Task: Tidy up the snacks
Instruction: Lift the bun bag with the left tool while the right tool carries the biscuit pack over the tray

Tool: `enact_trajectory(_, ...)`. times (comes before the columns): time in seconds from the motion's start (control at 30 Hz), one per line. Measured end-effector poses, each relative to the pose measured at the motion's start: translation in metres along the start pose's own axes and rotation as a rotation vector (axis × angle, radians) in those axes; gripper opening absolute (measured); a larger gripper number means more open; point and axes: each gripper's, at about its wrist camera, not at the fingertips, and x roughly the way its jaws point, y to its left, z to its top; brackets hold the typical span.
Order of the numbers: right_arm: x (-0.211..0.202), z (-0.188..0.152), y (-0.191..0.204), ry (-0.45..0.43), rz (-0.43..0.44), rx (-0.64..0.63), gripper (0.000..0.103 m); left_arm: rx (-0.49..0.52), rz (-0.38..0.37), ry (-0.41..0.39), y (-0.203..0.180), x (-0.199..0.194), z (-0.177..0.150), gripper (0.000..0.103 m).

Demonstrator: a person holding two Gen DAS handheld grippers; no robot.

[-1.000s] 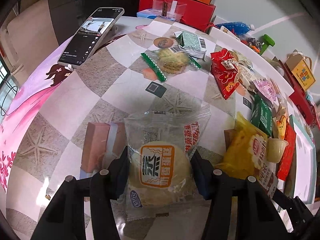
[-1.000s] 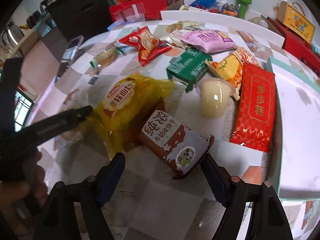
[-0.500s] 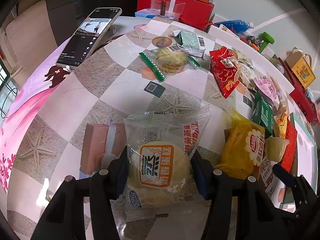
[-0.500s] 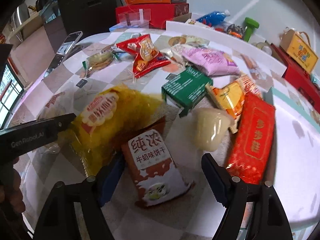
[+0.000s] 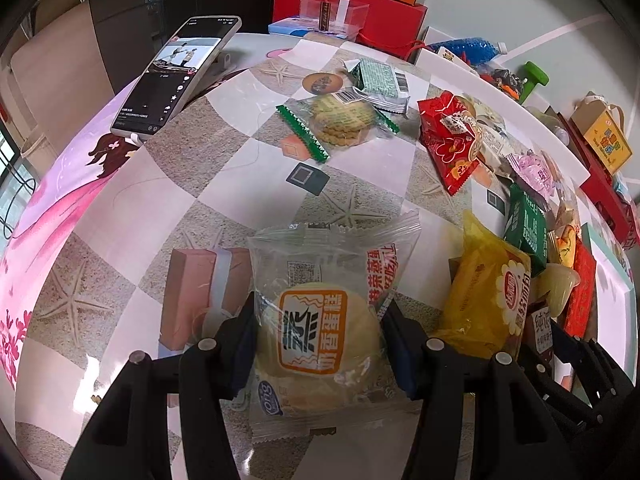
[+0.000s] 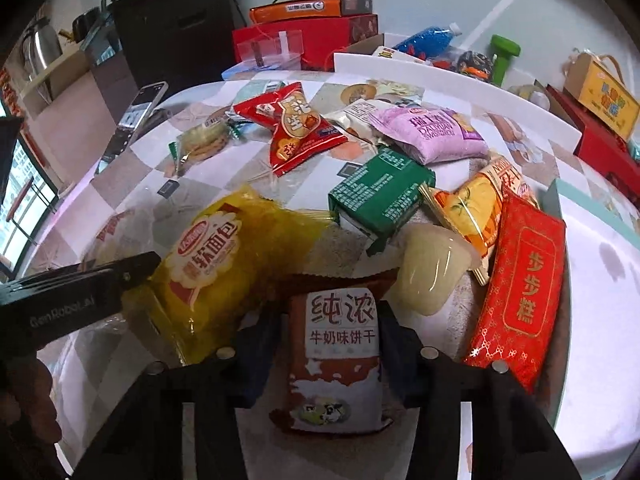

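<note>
My left gripper (image 5: 320,340) is shut on a clear-wrapped steamed cake pack (image 5: 320,320) with an orange label, low over the checkered table (image 5: 224,184). My right gripper (image 6: 328,340) is shut on a brown-and-white milk biscuit pack (image 6: 338,360), its jaws pressing both sides. A yellow soft-bread bag (image 6: 216,264) lies just left of it and also shows in the left wrist view (image 5: 488,300). A jelly cup (image 6: 432,268) sits just right of the biscuit pack. The left gripper's body (image 6: 72,300) shows at the left of the right wrist view.
A red cake pack (image 6: 524,288), orange pack (image 6: 472,200), green box (image 6: 380,192), purple bag (image 6: 432,132), red bag (image 6: 292,128) and cookie pack (image 5: 340,120) lie across the table. A phone (image 5: 176,76) leans at far left. Red boxes (image 5: 360,16) stand behind.
My right gripper has moved in over the milk biscuit pack and closed on it; it was wide open before. My left gripper still holds the cake pack in place.
</note>
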Motion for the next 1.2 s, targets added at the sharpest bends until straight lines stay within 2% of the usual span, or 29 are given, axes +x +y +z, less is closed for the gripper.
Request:
enact_trajectory(0.07,-0.001,0.000,-0.003,0.001,0.006,0.014,0.042,0.002,0.002,0.000,0.000,0.000,0.000,0.058)
enact_trajectory(0.27,-0.010,0.000,-0.009,-0.012,0.026,0.053,0.042,0.013,-0.020,-0.012,-0.002,-0.003,0.000,0.055)
enact_trajectory(0.77,-0.078,0.010,-0.032,-0.188,0.064,0.144,0.042,0.054,-0.070,-0.165,-0.019,-0.053,0.006,0.054)
enact_trajectory(1.0,-0.095,0.008,-0.057,-0.227,0.025,0.196,0.042,0.134,-0.135,-0.187,-0.054,-0.065,0.006,0.054)
enact_trajectory(1.2,-0.113,-0.004,-0.111,-0.262,-0.059,0.326,0.042,0.247,-0.243,-0.178,-0.106,-0.072,0.003,0.054)
